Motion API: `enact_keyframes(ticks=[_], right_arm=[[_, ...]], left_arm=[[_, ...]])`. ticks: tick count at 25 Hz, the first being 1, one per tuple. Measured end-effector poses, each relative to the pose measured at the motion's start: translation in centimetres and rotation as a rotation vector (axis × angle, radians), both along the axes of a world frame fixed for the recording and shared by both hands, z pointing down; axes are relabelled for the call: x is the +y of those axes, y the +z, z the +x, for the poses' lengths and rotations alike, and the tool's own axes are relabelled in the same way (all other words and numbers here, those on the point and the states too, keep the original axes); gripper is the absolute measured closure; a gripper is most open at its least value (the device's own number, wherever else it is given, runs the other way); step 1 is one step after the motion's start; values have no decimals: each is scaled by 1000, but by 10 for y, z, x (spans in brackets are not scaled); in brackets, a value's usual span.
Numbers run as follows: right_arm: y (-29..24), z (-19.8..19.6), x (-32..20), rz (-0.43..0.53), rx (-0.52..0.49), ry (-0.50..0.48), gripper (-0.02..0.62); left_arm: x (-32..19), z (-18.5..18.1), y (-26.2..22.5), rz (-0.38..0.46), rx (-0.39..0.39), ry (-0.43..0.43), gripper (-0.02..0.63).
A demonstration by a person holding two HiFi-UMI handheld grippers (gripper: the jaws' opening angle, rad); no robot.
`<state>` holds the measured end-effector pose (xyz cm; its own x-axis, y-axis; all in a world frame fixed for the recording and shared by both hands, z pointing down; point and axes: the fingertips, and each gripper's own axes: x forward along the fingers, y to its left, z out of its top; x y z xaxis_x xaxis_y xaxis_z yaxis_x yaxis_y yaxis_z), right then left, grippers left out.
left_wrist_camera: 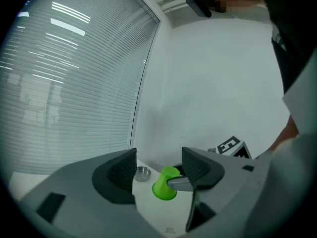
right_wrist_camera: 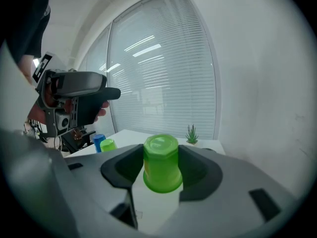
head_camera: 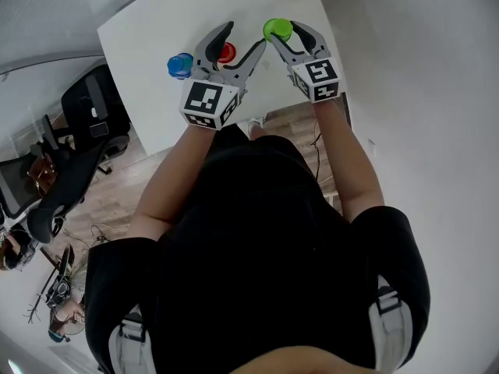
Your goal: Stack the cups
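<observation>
Currently the right gripper [right_wrist_camera: 161, 171] is clamped on the inverted green cup [right_wrist_camera: 161, 157], apparently clear of the white table [head_camera: 156, 29]. The left gripper [left_wrist_camera: 158, 175] has its jaws apart and empty. Risks: the cup's tapered wall slips from the pads, or a misaligned descent topples the blue cup [head_camera: 180, 65] or red cup [head_camera: 227, 51].

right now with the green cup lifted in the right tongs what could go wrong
The green cup sits upside down in the right tongs, gripped on its tapered wall, so it might slide out. The open left tongs hang close beside it and could bump it. The red cup appears just under the left tongs in the head view, so lowering them carelessly may knock it over.
</observation>
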<state>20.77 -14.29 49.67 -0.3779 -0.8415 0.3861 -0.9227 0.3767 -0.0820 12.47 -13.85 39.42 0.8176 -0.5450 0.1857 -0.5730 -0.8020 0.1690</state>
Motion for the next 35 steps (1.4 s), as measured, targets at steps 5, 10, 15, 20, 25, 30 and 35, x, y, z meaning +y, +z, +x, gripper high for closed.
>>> enact_keyframes(ticks=[5,10,15,20,25,30,35], right_arm=[[-20,-13,8,4,-12,-43,374],[-36,-34,6,20,-15,-115,374],[-56,-67,-2,56,-31,-193,373],[-68,-105,-8,67,-29,-283,373],[-68,-143,-8,59,-29,-361,373],[-62,-174,-8,44,-30,-426,373],[-51,-198,-9,22,-18,-478,373]], left_arm=[[12,-23,-6,31,-23,-44,316],[13,-55,-8,48,-41,-124,324],[16,-93,-4,64,-74,-201,324],[21,-128,0,59,-100,-268,324],[26,-157,6,50,-119,-317,324],[25,-180,12,52,-139,-366,324],[23,-195,13,56,-138,-404,324]])
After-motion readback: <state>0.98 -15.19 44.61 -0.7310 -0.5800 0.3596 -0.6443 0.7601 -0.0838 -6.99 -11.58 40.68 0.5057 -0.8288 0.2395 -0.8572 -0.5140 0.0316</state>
